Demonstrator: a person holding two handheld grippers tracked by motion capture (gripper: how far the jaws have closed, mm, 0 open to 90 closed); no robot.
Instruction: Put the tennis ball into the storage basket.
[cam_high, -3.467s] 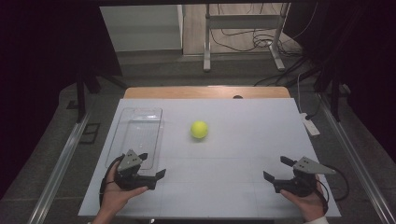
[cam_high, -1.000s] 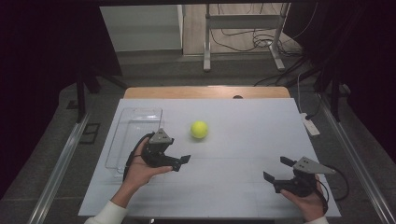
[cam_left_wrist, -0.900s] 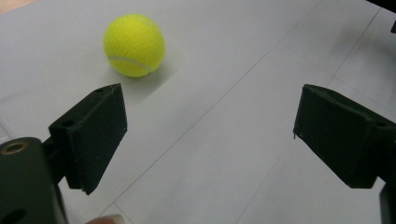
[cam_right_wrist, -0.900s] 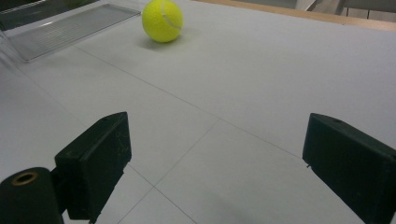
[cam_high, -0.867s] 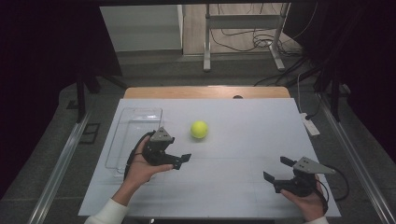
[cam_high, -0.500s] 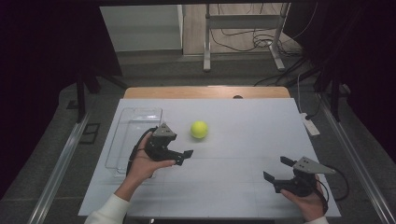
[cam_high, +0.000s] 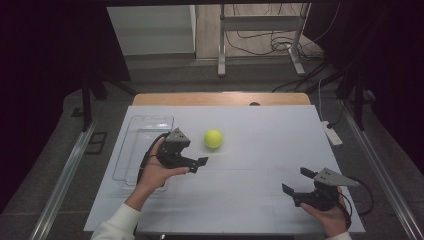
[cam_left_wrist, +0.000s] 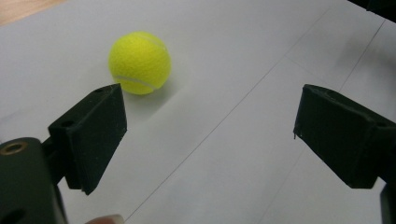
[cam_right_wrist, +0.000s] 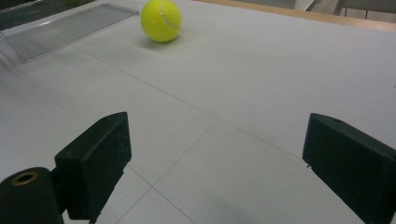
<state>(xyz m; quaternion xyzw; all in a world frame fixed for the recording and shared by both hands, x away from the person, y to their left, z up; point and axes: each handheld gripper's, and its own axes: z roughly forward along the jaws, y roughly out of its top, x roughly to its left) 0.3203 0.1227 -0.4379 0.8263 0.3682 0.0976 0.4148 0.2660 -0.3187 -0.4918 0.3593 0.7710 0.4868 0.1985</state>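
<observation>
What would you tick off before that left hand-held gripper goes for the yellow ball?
1. Jaws of the left hand-held gripper stand wide apart with nothing between them: ok.
2. Tennis ball lies free on the white table, touching nothing else: ok.
3. Ball lined up between the jaws: not ok; in the left gripper view it sits beyond the left jaw, off centre.
4. Clear tray next to the left hand has room: ok, it looks empty.
5. Right hand-held gripper out of the way: ok, it is open near the table's front right corner.
6. Ball at rest: cannot tell.
</observation>
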